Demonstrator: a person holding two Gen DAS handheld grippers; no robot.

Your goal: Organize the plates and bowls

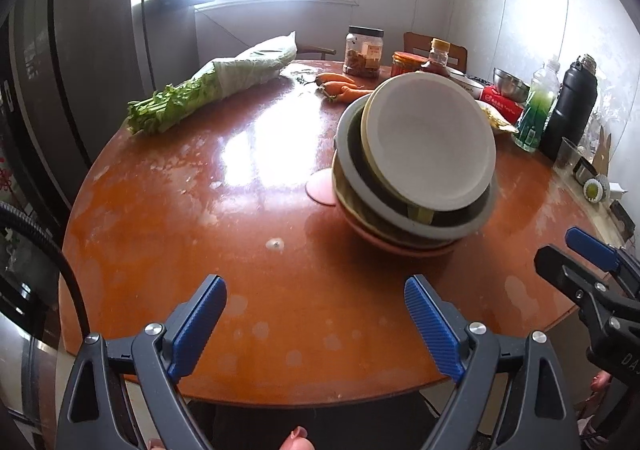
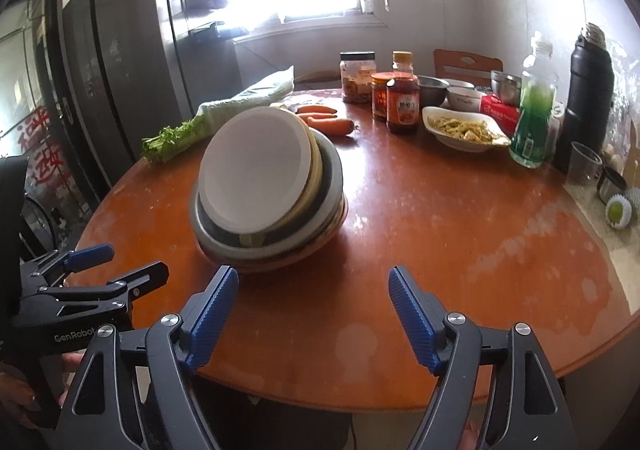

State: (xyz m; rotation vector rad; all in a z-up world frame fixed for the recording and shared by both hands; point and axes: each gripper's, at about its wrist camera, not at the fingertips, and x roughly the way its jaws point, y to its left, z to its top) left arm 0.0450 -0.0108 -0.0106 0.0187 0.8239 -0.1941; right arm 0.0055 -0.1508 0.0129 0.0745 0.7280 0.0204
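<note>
We face a round wooden table (image 2: pixel 440 234) in a bright kitchen, a window behind it. We take the leaning stack of plates and bowls (image 1: pixel 420 165) on the table as our landmark; its top plate is tilted. Beyond the stack lie carrots (image 2: pixel 326 121) and bagged celery (image 1: pixel 208 89). Jars, bottles and a dish of food (image 2: pixel 464 128) stand farther back. Nearer than the stack, our left gripper (image 1: pixel 316 326) and right gripper (image 2: pixel 314 314) hover with jaws spread wide, holding nothing.
</note>
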